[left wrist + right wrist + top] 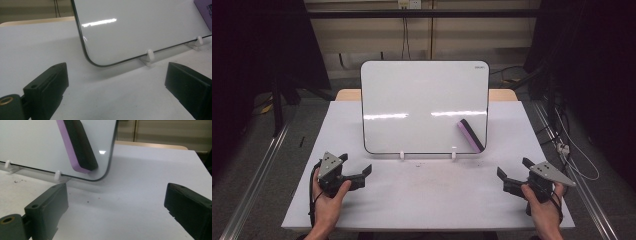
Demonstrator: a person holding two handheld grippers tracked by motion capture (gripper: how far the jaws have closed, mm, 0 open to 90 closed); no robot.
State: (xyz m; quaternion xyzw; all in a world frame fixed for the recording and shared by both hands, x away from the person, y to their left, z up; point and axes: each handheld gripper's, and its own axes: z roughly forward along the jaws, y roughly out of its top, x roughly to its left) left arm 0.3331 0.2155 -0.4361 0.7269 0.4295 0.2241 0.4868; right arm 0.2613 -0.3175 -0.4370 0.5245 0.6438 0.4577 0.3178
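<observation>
A blank whiteboard (422, 100) leans upright on two small white feet (402, 155) at the middle of the white table (427, 200). A purple-and-black eraser (470, 135) clings to its lower right corner, tilted; the eraser (78, 145) looms large in the right gripper view. My left gripper (357, 167) rests open at the front left, facing the whiteboard's lower left corner (90, 60). My right gripper (513, 170) stands open at the front right, its jaws wide apart and empty, aimed toward the board's lower right corner (100, 178).
A wooden tabletop edge (502, 94) shows behind the board. Metal rails (257, 175) run along both sides of the table. Cables (572, 150) lie on the floor at the right. Small dark specks (15, 181) dot the table near the board's feet.
</observation>
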